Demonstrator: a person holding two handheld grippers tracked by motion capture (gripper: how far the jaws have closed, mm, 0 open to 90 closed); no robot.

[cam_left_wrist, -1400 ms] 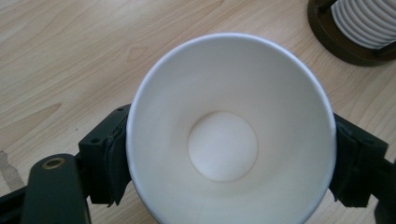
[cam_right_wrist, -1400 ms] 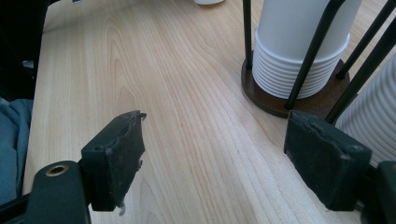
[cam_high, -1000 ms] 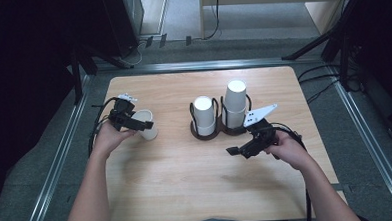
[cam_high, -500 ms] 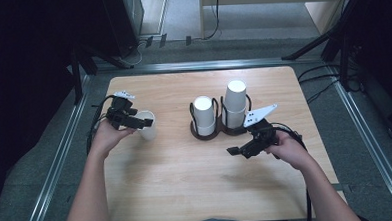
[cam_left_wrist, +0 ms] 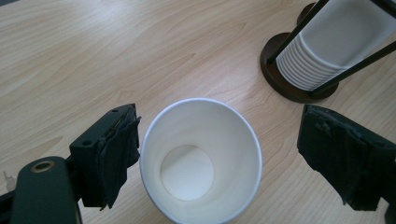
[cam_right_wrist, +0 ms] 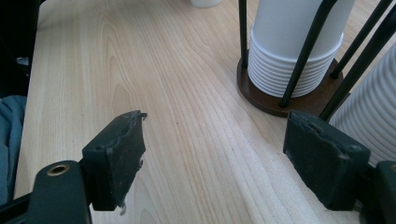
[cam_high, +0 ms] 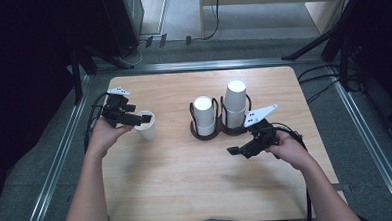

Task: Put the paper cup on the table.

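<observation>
Two tools work over a pale wooden counter (cam_high: 187, 191). The left tool (cam_high: 134, 119) sits near the counter's left edge, its jaws spread wide on either side of a single white paper cup (cam_high: 146, 125). The left gripper view looks straight down into this cup (cam_left_wrist: 201, 161): it stands upright and empty, mouth up, with one jaw just beside its rim and the other well apart from it, so nothing clamps it.

The right tool (cam_high: 238, 150) hangs over the right half of the counter, held in the person's right hand (cam_high: 291, 149), jaws wide apart with only bare wood between them in the right gripper view.

Near the middle of the counter, toward its far edge, stand two dark round-based wire holders side by side. The left holder (cam_high: 205, 132) carries a shorter stack of upturned white cups (cam_high: 204, 115); the right holder (cam_high: 233, 128) carries a taller stack (cam_high: 235, 104). The right tool lies just in front of the right holder.
</observation>
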